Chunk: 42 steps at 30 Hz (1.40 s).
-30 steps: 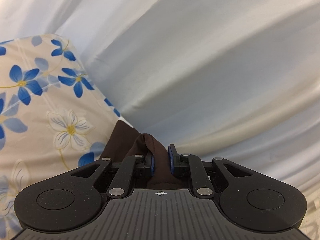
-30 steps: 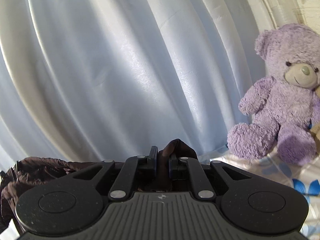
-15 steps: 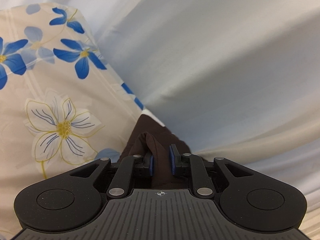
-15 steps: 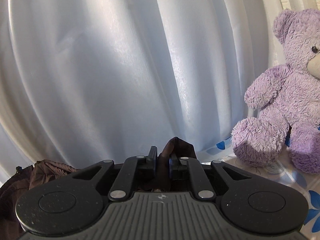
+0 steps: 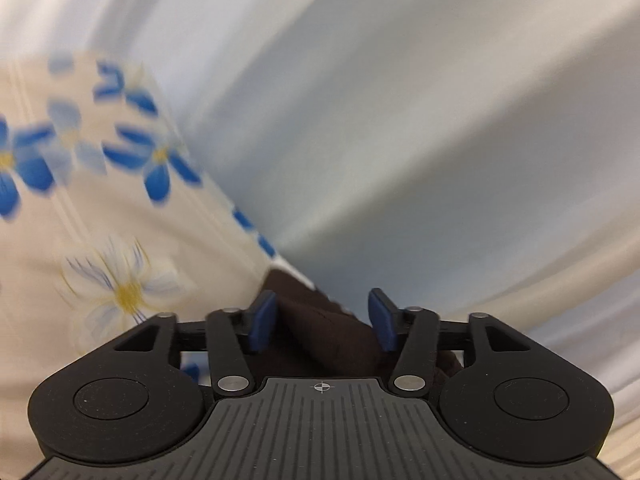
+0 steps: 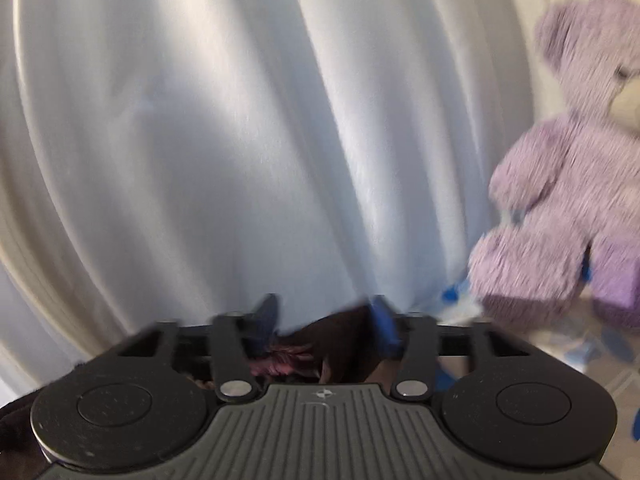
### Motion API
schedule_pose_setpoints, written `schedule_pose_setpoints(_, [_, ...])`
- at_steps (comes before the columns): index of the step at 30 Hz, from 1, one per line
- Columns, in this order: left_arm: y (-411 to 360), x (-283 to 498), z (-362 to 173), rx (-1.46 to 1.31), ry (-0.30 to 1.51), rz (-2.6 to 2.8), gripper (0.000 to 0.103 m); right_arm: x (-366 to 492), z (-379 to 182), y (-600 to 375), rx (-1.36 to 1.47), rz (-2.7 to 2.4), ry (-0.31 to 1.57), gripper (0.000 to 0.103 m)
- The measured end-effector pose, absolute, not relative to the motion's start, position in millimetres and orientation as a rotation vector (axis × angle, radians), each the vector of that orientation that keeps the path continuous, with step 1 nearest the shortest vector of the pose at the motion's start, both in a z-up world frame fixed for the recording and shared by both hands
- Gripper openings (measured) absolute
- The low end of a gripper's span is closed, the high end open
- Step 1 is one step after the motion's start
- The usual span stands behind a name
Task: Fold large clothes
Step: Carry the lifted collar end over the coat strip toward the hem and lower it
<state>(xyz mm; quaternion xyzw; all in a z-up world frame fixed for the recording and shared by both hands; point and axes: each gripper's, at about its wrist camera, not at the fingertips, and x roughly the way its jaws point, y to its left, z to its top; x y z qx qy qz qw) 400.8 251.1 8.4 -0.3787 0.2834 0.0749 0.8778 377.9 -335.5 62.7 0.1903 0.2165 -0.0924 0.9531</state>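
Observation:
A dark brown garment (image 5: 324,332) lies between the spread blue pads of my left gripper (image 5: 322,320), which is open above the floral bedsheet (image 5: 100,240). The cloth looks loose, not pinched. In the right wrist view my right gripper (image 6: 326,326) is also open, with the same brown garment (image 6: 332,344) bunched low between its fingers and a crumpled part at the bottom left edge (image 6: 12,432). Both views are blurred by motion.
A white curtain (image 6: 240,140) hangs close ahead in both views (image 5: 400,120). A purple teddy bear (image 6: 568,184) sits on the floral sheet at the right of the right wrist view.
Both grippers have opened: half a second ago each was shut on a fold of the brown garment, now the pads stand wide apart and the cloth has dropped lower.

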Motion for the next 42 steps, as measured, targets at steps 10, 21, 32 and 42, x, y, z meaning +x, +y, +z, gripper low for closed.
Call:
schedule_pose_setpoints(10, [68.3,431.7,18.3,-0.224,0.530,-0.159,0.076,394.8,38.6,-186.7,0.087,0.136,0.484,0.013])
schedule_pose_setpoints(21, [56.7,469.2,-44.9,-0.161,0.575,-0.060,0.076,434.9,-35.5,-139.1,0.000,0.127,0.598,0.008])
schedule_pose_setpoints(32, [109.0,469.2,-19.1,-0.106,0.580,0.070,0.075,438.1,-19.0,-187.1,0.000,0.031,0.601,0.007])
schedule_pose_setpoints(42, [151.7,466.0,-37.3,-0.228,0.587,0.086,0.079,447.2,-36.9,-288.1,0.166,-0.145,0.643,0.004])
